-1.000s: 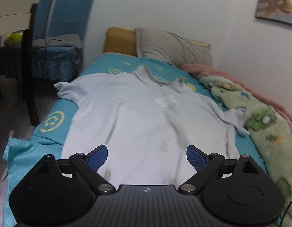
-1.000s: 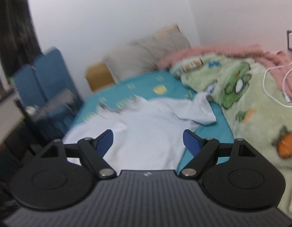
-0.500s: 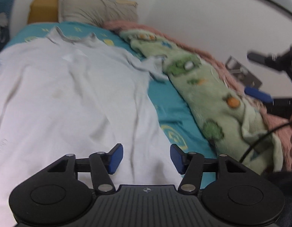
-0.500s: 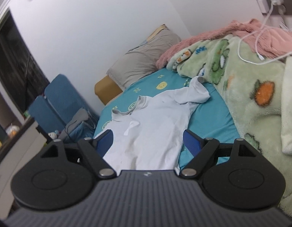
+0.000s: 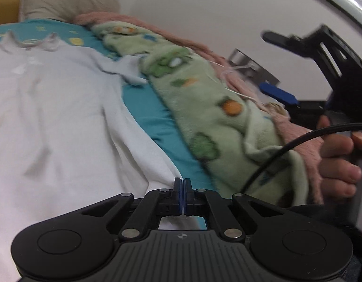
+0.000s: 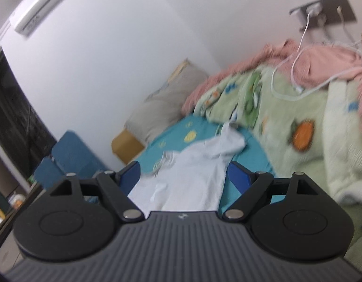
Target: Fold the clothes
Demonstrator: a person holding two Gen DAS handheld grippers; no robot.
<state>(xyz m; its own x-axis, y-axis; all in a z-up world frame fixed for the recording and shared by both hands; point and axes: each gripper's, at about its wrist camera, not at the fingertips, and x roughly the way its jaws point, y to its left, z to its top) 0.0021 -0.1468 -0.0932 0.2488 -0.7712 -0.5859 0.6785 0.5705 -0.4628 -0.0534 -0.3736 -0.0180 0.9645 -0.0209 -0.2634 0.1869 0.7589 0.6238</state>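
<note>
A white polo shirt (image 5: 51, 117) lies spread flat on the teal bed sheet (image 5: 155, 108), collar toward the pillows. My left gripper (image 5: 182, 185) is shut at the shirt's lower right hem corner; whether cloth is pinched between the pads is hidden. My right gripper (image 6: 183, 176) is open and empty, held high above the bed, with the shirt (image 6: 192, 171) seen between its fingers. It also shows at the right of the left wrist view (image 5: 298, 70), held by a hand.
A green cartoon blanket (image 5: 216, 108) and a pink blanket (image 6: 310, 58) lie along the wall side of the bed. Pillows (image 6: 167, 108) are at the head. White charger cables (image 6: 298, 80) lie on the blankets. Blue chairs (image 6: 70, 155) stand beside the bed.
My left gripper has moved right and down to the shirt's lower right corner and closed from open to shut. My right gripper has risen and tilted, still open.
</note>
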